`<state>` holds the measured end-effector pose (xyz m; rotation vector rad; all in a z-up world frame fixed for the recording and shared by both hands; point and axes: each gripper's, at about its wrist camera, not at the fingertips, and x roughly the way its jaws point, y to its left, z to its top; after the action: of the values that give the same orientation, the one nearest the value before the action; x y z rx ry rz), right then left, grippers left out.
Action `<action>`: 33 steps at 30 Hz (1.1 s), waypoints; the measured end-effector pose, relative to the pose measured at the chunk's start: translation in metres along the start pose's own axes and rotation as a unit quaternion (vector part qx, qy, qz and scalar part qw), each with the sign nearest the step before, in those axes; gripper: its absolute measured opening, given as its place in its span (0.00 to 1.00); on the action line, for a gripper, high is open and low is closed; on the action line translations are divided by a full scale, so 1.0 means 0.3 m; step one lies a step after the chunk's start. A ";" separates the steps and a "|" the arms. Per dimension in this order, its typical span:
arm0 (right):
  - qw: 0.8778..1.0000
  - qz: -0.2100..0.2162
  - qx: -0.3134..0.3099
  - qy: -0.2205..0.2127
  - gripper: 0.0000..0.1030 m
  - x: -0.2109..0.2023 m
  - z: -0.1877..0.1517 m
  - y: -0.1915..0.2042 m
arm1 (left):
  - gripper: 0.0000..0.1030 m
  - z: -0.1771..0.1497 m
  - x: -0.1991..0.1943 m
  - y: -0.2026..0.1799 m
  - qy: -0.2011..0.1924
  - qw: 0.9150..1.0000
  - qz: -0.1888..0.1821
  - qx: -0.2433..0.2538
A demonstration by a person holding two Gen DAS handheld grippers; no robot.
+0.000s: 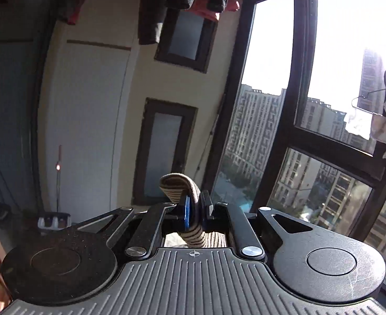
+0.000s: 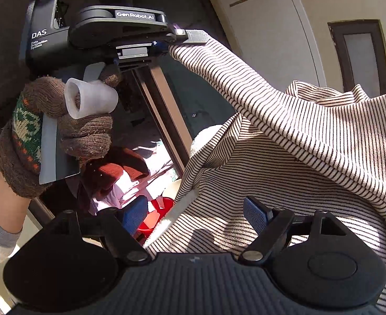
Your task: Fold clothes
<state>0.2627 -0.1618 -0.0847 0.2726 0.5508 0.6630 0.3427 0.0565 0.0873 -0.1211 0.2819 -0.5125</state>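
Left gripper [image 2: 178,35] raised, clamped on striped garment [image 2: 285,131]; right gripper [image 2: 195,216] spread.

We can read two bits of writing, both on the left tongs [image 2: 190,36] in the right wrist view. White letters on the top arm say "GenRobot.AI". On the dark body behind it we read "DAS", and below that, in small letters, "Data Acquisition System". We see no other words.

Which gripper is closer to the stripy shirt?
Left. The left gripper is shut on the shirt, pinching its edge. The right gripper is open, the shirt lying between its fingers, ungripped.
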 end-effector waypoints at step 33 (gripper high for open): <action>0.978 -0.192 0.010 -0.077 0.96 -0.312 -0.031 -0.173 | 0.66 -0.546 -0.083 0.499 0.106 0.973 0.144 -0.143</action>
<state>0.2225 -0.2612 -0.0766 0.2248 0.4442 0.2584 0.3434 0.1913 -0.0908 -0.3014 0.5731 -0.1922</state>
